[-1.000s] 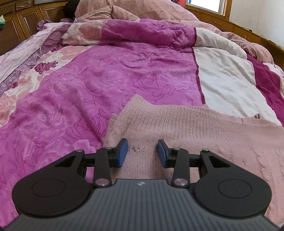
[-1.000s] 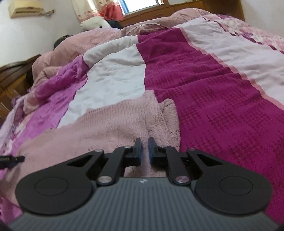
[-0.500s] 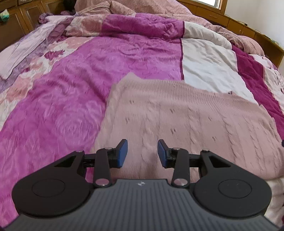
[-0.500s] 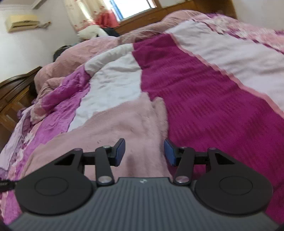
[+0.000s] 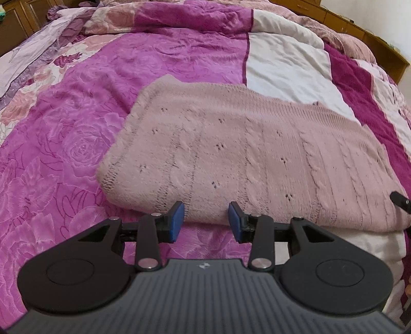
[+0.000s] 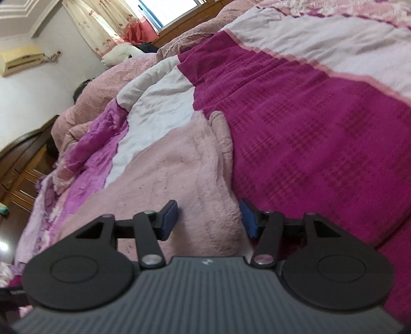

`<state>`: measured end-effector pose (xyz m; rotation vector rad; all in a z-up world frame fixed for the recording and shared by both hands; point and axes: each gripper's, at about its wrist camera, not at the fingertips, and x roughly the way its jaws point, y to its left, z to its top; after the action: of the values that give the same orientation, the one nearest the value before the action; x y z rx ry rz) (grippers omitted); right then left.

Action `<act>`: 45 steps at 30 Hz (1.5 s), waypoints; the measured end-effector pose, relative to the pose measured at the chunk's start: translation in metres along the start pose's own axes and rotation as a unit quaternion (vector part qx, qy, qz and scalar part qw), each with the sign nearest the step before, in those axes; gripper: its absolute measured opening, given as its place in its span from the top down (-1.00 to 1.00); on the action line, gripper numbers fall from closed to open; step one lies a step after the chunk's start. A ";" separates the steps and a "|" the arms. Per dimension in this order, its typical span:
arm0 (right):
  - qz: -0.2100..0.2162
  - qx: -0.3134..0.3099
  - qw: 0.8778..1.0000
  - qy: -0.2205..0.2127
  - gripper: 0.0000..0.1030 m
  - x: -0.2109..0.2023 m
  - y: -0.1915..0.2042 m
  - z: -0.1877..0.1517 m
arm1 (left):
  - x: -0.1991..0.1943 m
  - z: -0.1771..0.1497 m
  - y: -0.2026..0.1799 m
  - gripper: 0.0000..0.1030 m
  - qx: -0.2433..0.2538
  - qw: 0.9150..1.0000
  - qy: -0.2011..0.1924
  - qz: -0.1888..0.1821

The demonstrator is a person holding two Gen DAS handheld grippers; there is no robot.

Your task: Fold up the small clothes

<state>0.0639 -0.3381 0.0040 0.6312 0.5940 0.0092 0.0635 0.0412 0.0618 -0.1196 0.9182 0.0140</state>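
Observation:
A pale pink knitted sweater (image 5: 246,159) lies folded flat on the bed, its thick folded edge facing me. My left gripper (image 5: 206,222) is open and empty, just in front of that near edge. In the right wrist view the same sweater (image 6: 179,174) runs away from me, with its right edge bunched. My right gripper (image 6: 209,221) is open wide and empty, hovering over the sweater's near right corner. A tip of the right gripper (image 5: 399,201) shows at the right edge of the left wrist view.
The bed carries a patchwork quilt in magenta (image 5: 77,133), white (image 5: 285,64) and dark crimson (image 6: 321,144). A bunched pink duvet (image 6: 108,87) lies at the head end. Wooden cabinets (image 6: 18,174) stand to the left; a curtained window (image 6: 164,12) is behind.
My right gripper has opened from nearly shut and let go of the sweater. Both grippers have drawn back and up, so the sweater's near folded edge now shows.

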 end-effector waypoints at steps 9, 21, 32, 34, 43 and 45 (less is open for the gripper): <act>0.031 0.054 0.998 0.009 -0.12 0.021 0.004 0.005 | 0.004 0.001 -0.001 0.11 0.002 1.000 0.001 -0.006; 0.044 0.052 0.998 -0.003 0.38 0.024 0.011 0.006 | 0.005 0.002 0.002 0.10 0.004 1.000 0.002 -0.013; 0.029 0.058 0.998 -0.008 0.34 0.028 0.016 0.006 | -0.003 0.002 0.008 0.10 0.002 1.000 -0.005 -0.013; 0.033 0.054 0.998 -0.013 0.39 0.026 0.018 0.006 | -0.004 0.002 0.011 0.10 -0.001 1.000 -0.006 -0.015; 0.058 0.049 0.997 -0.021 0.44 0.020 0.033 0.014 | -0.008 -0.001 0.017 0.10 0.000 1.000 -0.003 -0.018; 0.064 0.050 0.996 -0.022 0.44 0.019 0.037 0.015 | -0.010 -0.001 0.019 0.10 0.002 1.000 -0.001 -0.018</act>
<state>0.0943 -0.3132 0.0243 0.7644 0.5132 0.0847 0.0555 0.0602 0.0667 -0.1320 0.9147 -0.0224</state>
